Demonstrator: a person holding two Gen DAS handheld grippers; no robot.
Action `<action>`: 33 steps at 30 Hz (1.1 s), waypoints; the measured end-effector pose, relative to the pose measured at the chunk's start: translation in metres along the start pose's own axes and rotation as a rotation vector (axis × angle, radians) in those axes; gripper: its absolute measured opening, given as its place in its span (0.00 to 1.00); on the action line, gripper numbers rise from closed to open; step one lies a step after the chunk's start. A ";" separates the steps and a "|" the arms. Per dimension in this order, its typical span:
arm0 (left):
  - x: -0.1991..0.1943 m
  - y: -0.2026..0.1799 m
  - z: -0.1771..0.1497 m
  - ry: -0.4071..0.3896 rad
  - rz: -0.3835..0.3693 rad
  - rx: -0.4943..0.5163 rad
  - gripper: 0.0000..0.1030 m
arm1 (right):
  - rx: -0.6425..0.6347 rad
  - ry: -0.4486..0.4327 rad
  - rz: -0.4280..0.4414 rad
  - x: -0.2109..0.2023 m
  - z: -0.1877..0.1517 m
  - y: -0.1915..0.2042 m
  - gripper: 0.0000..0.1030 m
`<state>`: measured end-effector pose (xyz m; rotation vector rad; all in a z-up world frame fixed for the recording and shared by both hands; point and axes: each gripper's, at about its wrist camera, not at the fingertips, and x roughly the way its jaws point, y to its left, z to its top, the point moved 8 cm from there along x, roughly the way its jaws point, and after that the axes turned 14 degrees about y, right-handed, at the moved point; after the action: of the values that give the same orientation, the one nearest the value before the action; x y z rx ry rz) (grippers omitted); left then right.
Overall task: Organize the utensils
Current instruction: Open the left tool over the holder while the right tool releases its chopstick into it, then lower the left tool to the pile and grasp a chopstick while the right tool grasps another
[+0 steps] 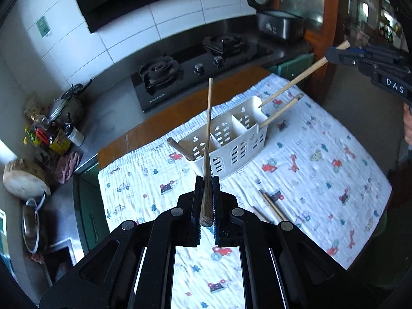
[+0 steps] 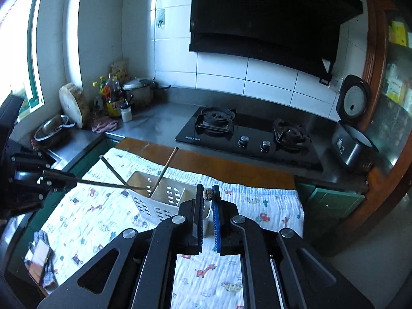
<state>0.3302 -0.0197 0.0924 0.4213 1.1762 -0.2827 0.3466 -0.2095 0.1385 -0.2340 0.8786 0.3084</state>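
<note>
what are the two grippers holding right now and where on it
Each hand-held gripper is shut on one chopstick near its thick end: the left hand-held gripper on a dark wooden chopstick, the right hand-held gripper on a light wooden chopstick.

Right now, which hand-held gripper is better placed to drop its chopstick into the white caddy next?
Right. The right hand-held gripper has its chopstick tip already at the white caddy's end compartment; the left hand-held gripper's chopstick sits farther back.
</note>
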 end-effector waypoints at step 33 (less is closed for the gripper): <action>0.062 0.020 0.045 0.108 -0.110 -0.080 0.46 | -0.013 0.178 -0.016 0.076 0.030 0.000 0.09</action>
<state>0.3980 -0.0225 0.0524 0.3052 1.3149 -0.3094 0.4131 -0.1871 0.0975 -0.2837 1.0501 0.2818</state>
